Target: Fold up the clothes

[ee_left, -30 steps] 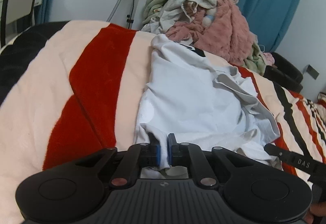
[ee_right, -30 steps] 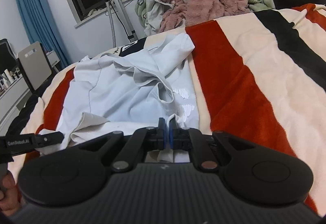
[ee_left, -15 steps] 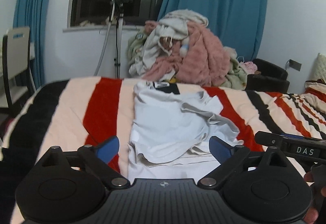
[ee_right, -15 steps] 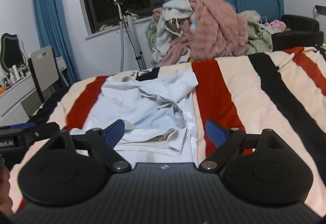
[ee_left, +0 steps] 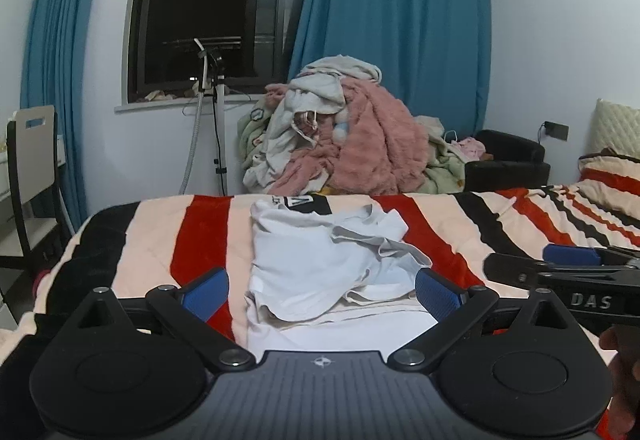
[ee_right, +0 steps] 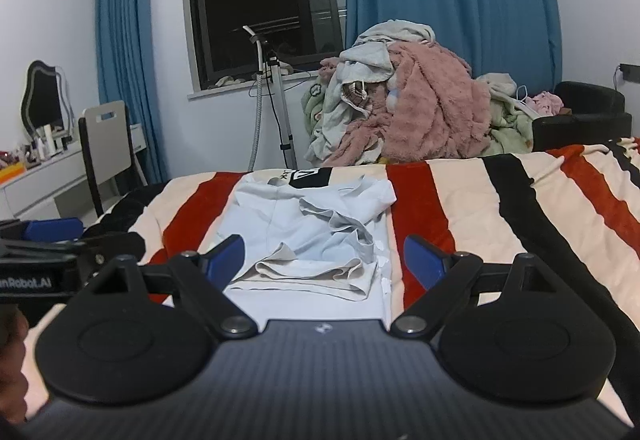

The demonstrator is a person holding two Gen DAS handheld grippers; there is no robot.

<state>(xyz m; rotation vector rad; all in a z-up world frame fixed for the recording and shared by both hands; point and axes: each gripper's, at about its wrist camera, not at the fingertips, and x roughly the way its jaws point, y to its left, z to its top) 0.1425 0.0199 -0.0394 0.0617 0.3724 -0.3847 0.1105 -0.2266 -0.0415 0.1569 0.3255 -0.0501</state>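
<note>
Blue pads of the left gripper [ee_left: 322,290] are standing wide apart, holding nothing, and the right gripper [ee_right: 324,260] is gaping empty likewise. Between both, the white shirt [ee_left: 320,260] is lying rumpled and half-folded on the striped blanket [ee_left: 200,236], its near hem seemingly doubled over, though the layers are hard to read. Folding well is meaning pinching both near corners evenly and carrying them forward together. Bare blanket is lying open either side; the clothes pile [ee_left: 344,136] is sitting well beyond.

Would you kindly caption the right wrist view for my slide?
Open right gripper above a rumpled white shirt on a striped blanket.
</note>
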